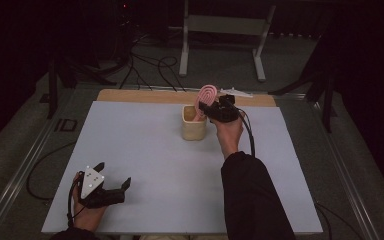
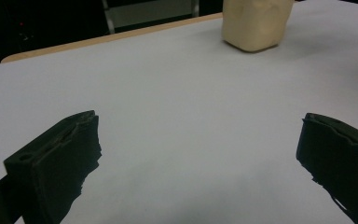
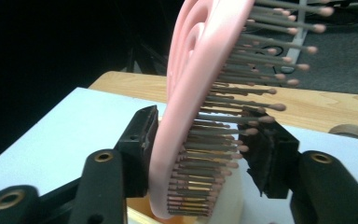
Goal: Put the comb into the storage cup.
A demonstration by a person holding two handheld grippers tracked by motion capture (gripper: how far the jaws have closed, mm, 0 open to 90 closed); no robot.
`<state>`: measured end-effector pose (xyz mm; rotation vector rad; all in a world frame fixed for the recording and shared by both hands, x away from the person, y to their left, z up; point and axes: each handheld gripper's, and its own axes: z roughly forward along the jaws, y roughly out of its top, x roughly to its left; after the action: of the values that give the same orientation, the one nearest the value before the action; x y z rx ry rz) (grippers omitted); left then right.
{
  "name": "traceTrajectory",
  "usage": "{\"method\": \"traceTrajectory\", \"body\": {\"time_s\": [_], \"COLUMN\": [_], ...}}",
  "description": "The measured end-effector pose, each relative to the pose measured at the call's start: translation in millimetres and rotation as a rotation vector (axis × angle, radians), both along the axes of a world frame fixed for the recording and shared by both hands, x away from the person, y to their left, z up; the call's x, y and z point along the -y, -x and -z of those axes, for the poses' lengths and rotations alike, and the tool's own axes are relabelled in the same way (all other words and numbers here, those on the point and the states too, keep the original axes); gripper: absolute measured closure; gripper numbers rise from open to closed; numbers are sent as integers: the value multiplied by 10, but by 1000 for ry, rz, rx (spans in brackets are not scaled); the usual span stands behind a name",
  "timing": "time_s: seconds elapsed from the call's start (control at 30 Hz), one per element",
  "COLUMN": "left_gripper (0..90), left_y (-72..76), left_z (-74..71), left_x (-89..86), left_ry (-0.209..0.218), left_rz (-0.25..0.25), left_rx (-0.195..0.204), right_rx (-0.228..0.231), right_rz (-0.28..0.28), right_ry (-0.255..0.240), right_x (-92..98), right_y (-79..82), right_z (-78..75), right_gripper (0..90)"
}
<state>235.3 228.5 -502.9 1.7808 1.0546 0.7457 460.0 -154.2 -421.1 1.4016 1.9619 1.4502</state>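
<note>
Nearest, at the lower left of the high view, the left hand-held gripper [image 1: 114, 186] rested low over the white worktop [image 1: 145, 160] with its jaws spread wide and nothing between them; its own view showed bare white surface between the two black jaws and the cream cup [image 2: 256, 23] far off at the upper right of that frame. It took no part in the work at this moment.

Farther up, just right of the frame's centre, a dark sleeve [image 1: 252, 200] led to the right hand-held gripper [image 1: 203, 106], which reached over the cup [image 1: 193, 122]. A pink hairbrush [image 1: 204, 99] stood nearly upright there, its lower end down inside the cup's mouth and its paddle rising above the rim. In the right gripper view the brush [image 3: 200, 93] passed between the jaws, bristles turned toward the right-hand jaw. The jaws stood partly apart; the left-hand one lay just beside or against the pink back, and bristle tips reached the other, so whether any squeeze remained could not be told.

Judged from this, the placing looked almost finished: the brush was in the cup. What seemed left was to let go fully and draw the hand-held gripper clear without tipping the brush out. Beyond, a bare wooden edge [image 1: 145, 96] and dark floor lay at the top of the frame.
</note>
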Motion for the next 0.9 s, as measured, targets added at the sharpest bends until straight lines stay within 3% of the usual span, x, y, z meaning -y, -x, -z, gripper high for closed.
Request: {"method": "traceTrajectory", "body": {"time_s": [0.4, 0.57, 0.9], "left_gripper": [1, 1, 1], "left_y": [-2, -5, -5], "left_z": [3, 4, 3], "left_x": [-1, 7, 4], "left_ry": [-2, -4, -5], "left_rz": [0, 2, 1], "left_rx": [-1, -2, -1], "right_rx": [-9, 14, 14], "right_rz": [-28, -32, -22], "right_ry": [25, 31, 42], "right_x": [39, 77, 121], "right_y": [21, 54, 82], "right_z": [-29, -70, -100], "right_gripper": [415, 291, 143]}}
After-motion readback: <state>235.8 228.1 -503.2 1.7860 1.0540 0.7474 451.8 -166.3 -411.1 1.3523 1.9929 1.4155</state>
